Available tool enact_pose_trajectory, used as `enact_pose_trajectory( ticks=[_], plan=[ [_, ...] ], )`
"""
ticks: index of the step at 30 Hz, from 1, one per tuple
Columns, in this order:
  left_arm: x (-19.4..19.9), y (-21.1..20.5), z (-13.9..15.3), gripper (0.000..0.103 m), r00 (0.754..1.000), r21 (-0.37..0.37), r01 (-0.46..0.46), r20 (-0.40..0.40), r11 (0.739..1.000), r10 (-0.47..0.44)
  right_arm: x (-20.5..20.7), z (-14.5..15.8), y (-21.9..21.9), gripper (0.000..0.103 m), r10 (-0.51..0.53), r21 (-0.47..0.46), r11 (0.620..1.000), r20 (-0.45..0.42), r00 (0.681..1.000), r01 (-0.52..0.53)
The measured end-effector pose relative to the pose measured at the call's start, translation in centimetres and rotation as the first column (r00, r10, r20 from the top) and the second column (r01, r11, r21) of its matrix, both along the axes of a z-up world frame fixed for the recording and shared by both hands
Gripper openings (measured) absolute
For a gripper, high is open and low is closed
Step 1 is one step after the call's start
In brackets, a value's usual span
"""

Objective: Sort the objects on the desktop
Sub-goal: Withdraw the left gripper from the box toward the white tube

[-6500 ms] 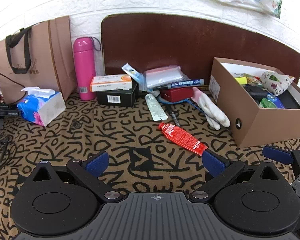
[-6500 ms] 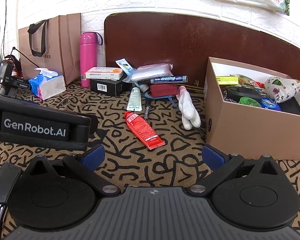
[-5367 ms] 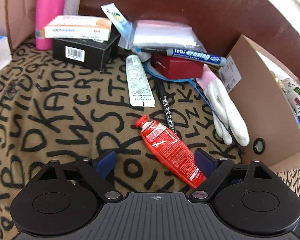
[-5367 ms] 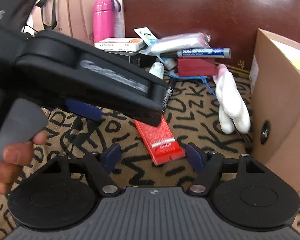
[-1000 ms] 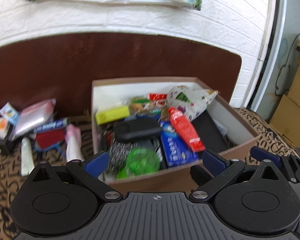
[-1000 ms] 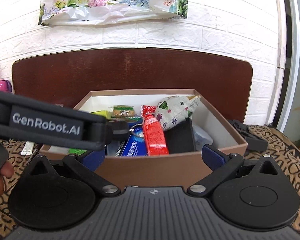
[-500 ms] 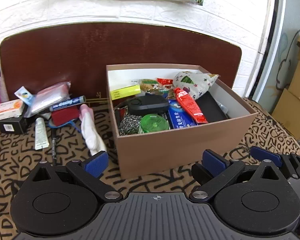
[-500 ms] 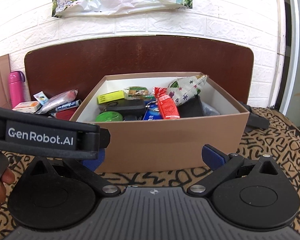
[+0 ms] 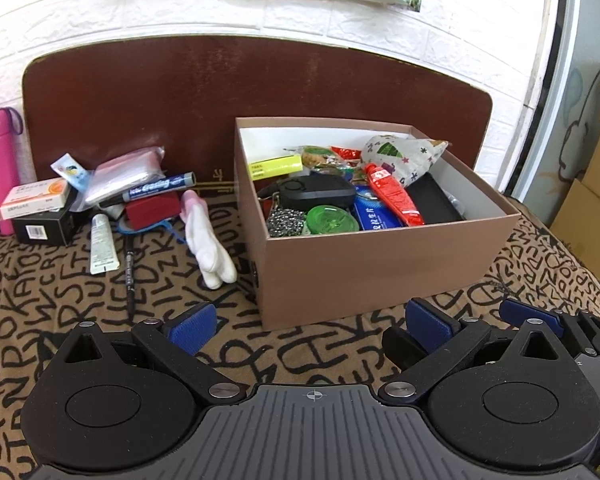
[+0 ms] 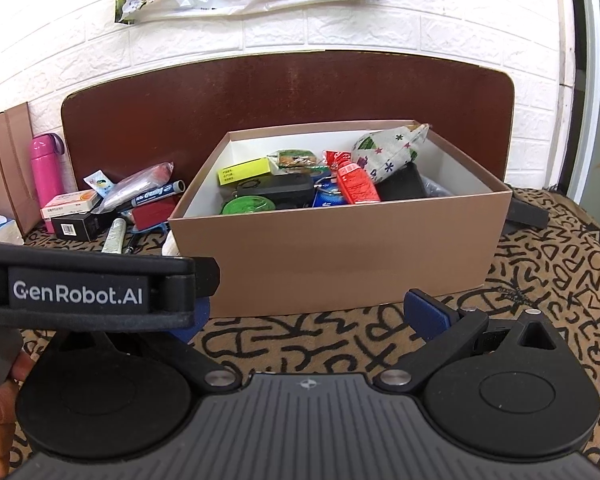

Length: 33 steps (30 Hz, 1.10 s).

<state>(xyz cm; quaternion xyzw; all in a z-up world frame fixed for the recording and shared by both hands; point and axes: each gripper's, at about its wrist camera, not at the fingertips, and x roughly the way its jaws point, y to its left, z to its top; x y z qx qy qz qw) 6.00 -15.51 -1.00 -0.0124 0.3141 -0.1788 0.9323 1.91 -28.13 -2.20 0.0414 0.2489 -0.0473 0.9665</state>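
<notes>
Red among the clutter, the squeezed red plastic tube (image 9: pixel 394 198) lies slanted inside the brown cardboard box (image 9: pixel 380 264) on the letter-patterned worktop (image 9: pixel 312 348). Left gripper (image 9: pixel 308 326) and right gripper (image 10: pixel 314 314) both hover empty before the box, jaws spread wide.

The box (image 9: pixel 384 268) stands mid-cloth against the board (image 9: pixel 220 92), open on top but crowded inside. To its left, a glove (image 9: pixel 208 236), pen (image 9: pixel 130 268), tube (image 9: pixel 102 240) and cartons (image 9: pixel 44 220) clutter the back. Bare cloth (image 9: pixel 308 344) lies along the near edge before the box.
</notes>
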Motion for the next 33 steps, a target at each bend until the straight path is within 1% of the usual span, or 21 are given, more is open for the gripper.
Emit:
enact_pose_trajectory(
  ticks=[16, 22, 28, 33],
  plan=[
    [0.5, 1.5, -0.4, 0.103, 0.999, -0.02, -0.02, -0.025, 1.0, 0.02, 0.7, -0.1, 1.4, 0.103, 0.018, -0.032, 0.999, -0.019, 1.0, -0.018],
    [1.0, 2.4, -0.9, 0.103, 0.998, -0.023, -0.037, -0.046, 0.999, 0.036, 1.4, -0.5, 2.3, 0.103, 0.032, -0.033, 0.999, -0.037, 0.999, -0.033],
    [1.8, 4.8, -2.0, 0.103, 0.995, -0.026, -0.067, -0.075, 0.997, 0.065, 2.5, -1.2, 4.1, 0.103, 0.108, -0.025, 0.994, -0.055, 0.993, -0.11],
    [2.5, 7.8, -3.0, 0.103, 0.99, -0.035, -0.104, -0.1, 0.994, 0.1, 3.7, -2.1, 6.3, 0.103, 0.195, -0.008, 0.981, -0.066, 0.979, -0.196]
  ],
)
